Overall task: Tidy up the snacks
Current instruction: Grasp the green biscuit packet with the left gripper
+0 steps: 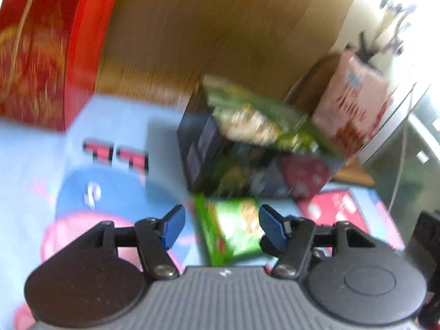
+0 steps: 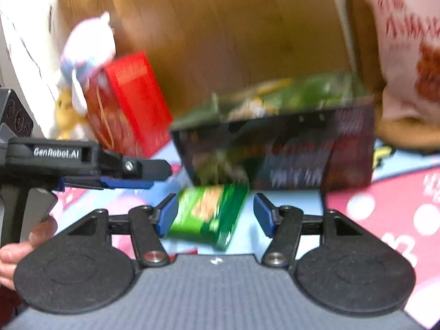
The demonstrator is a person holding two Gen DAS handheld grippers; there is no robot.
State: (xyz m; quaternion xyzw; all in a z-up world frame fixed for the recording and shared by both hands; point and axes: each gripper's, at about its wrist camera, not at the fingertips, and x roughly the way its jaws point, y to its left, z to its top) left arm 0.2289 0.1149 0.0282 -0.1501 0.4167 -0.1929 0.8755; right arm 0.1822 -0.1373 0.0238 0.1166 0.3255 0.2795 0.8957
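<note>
Wood wall (image 1: 220,41) stands far beyond both tongs; the printed cloth (image 1: 41,165) under everything may be a bed or a counter, can't tell. Red box (image 1: 35,49) sits far ahead-left of the left tongs (image 1: 222,224). Dark box (image 2: 275,148), already holding green packs, is just ahead of the right tongs (image 2: 215,216), w/ a pink bag (image 2: 407,41) ahead-right.

Green snack pack (image 2: 211,214) lies flat on the cloth, between the blue pads of both tongs in each view, just short of the dark box. Left tongs: apart, not pressing it. Right tongs: apart too; its left pad looks at or near the pack's edge, blur hides contact.

Risks: both tongs aim at one pack, so they may collide. Thin flat pack on soft cloth could slide or get cloth pinched w/ it. Views are smeared, so aim's unsure.

Pack's long axis runs roughly away from the tongs toward the dark box, tilted a bit; which end is the top, can't read.
</note>
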